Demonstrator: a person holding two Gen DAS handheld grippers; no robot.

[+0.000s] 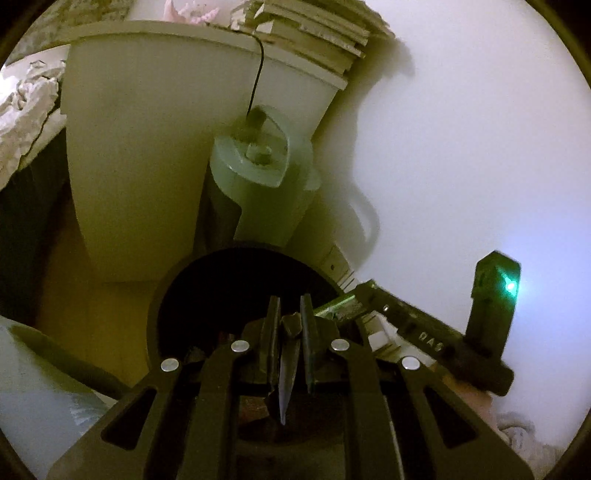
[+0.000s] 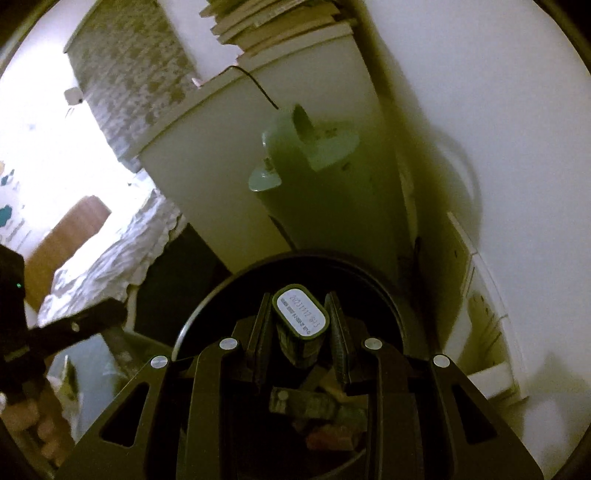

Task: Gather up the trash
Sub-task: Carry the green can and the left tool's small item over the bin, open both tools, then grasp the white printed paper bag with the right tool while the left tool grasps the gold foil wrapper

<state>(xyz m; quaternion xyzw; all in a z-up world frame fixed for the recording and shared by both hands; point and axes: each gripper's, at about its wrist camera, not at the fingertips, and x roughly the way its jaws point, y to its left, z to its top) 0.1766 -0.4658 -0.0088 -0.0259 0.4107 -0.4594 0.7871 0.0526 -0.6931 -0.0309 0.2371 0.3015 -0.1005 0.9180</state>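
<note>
My left gripper [image 1: 290, 306] is shut on a thin crumpled dark wrapper [image 1: 290, 354] and holds it over the open mouth of a round black trash bin [image 1: 207, 280]. My right gripper [image 2: 300, 308] is shut on a small green carton [image 2: 301, 317] with a white printed end label, held over the same bin [image 2: 369, 280]. More trash lies dimly in the bin under the right gripper. The right gripper's body [image 1: 436, 339] shows at the right of the left wrist view; the left one [image 2: 55, 332] shows at the left of the right wrist view.
A white cabinet [image 1: 147, 147] stands behind the bin with stacked books [image 1: 314, 33] on top. A pale green appliance [image 1: 266, 170] with a black cable stands between cabinet and wall. A bed with white bedding [image 2: 110, 266] is at left. A white wall [image 1: 480, 147] is at right.
</note>
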